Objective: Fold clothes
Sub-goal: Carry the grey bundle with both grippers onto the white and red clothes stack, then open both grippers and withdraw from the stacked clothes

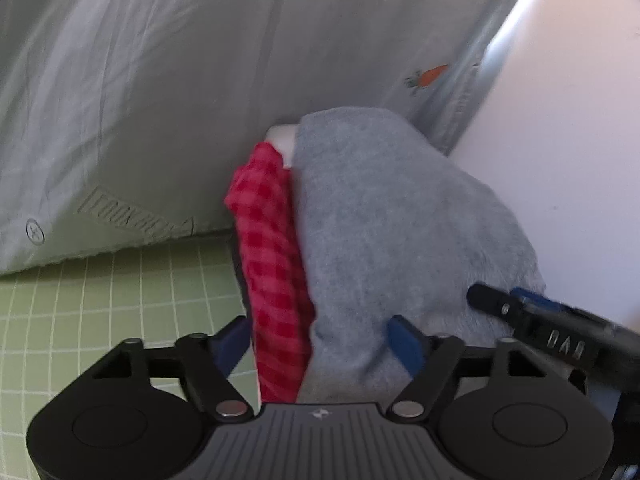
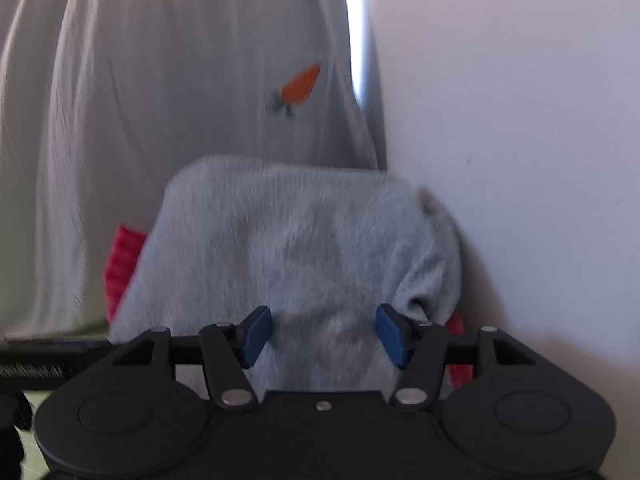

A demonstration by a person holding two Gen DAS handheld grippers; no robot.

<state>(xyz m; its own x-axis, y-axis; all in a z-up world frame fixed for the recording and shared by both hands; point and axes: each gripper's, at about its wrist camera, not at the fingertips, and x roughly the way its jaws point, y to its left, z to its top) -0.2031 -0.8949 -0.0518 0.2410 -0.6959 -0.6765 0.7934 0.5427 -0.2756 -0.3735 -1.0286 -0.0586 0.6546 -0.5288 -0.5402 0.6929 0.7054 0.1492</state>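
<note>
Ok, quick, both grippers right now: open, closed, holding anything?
Left gripper: fingers closed on the grey-and-red-checked garment.
Right gripper: fingers closed on the same garment's grey side.

Between my blue fingers [image 1: 406,344] I see a plain grey garment [image 1: 392,220] beside a red-and-pink checked cloth [image 1: 268,248]. Beyond the fingers hangs a pale grey shirt [image 2: 180,80] with an orange carrot [image 2: 302,84], over a green, white-gridded mat [image 1: 100,300].

- grey garment [image 2: 304,248] motion-blurred in right wrist view, near edge hidden behind gripper body
- red checked cloth [image 1: 272,264] mostly covered by grey garment
</note>
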